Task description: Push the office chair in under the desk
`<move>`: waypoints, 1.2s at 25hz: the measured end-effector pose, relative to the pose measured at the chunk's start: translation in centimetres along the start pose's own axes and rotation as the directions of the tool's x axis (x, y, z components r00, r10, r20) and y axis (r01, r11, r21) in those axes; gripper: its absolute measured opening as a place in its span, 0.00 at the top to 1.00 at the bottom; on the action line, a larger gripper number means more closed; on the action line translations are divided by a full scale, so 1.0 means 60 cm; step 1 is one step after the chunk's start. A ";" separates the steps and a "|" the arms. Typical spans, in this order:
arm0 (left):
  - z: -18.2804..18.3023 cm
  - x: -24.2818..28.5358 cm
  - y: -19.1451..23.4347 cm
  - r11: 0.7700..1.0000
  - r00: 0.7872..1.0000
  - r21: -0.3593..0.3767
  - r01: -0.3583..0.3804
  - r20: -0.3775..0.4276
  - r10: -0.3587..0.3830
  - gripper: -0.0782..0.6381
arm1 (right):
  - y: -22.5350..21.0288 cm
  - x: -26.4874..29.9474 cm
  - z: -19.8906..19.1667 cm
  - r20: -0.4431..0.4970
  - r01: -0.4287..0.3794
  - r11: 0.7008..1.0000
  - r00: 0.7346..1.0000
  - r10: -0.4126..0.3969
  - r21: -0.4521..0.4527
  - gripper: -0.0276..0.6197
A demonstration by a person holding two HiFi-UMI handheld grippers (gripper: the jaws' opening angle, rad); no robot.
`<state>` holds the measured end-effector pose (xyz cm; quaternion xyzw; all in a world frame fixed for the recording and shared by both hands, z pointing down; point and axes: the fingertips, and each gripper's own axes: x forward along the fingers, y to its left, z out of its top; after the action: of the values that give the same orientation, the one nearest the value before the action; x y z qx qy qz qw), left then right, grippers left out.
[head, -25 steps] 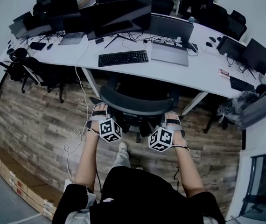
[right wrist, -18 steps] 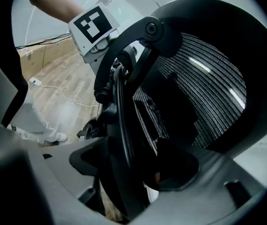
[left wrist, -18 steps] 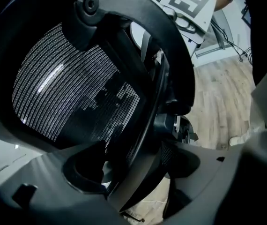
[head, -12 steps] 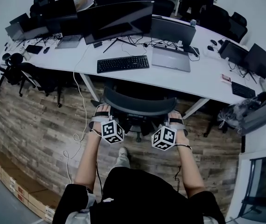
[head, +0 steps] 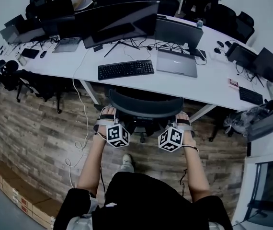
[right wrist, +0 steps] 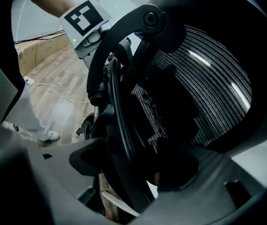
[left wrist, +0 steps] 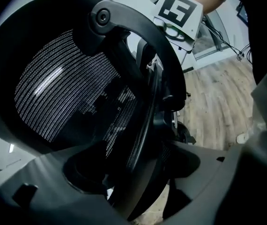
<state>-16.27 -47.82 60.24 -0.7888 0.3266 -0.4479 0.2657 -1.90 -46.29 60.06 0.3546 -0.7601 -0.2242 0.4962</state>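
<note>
A black mesh-backed office chair point(head: 145, 108) stands at the white desk point(head: 141, 83), its seat mostly hidden under the desktop. My left gripper point(head: 106, 115) is shut on the left side of the backrest frame point(left wrist: 145, 121). My right gripper point(head: 180, 120) is shut on the right side of that frame point(right wrist: 119, 125). In both gripper views the chair's rim runs between the jaws and the mesh fills most of the picture.
On the desk sit a keyboard point(head: 126, 69), a closed laptop point(head: 176, 63) and a wide monitor point(head: 119, 20). A white cable point(head: 81, 128) hangs down to the wood floor at left. Another chair point(head: 43, 83) stands at left, a bag point(head: 258, 119) at right.
The chair has rolled forward toward the desk, and more of it now lies beneath the desktop. Both grippers moved forward with it, holding the backrest.
</note>
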 end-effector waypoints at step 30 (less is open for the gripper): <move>-0.059 0.127 0.131 1.000 0.993 0.027 0.002 0.114 -0.005 0.37 | -0.104 0.164 0.039 -0.119 0.078 0.996 0.990 -0.072 0.043 0.45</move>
<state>-18.62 -59.07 60.31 -0.8101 0.3033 -0.4067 0.2937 -4.59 -57.84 60.61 0.4073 -0.7209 -0.2033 0.5226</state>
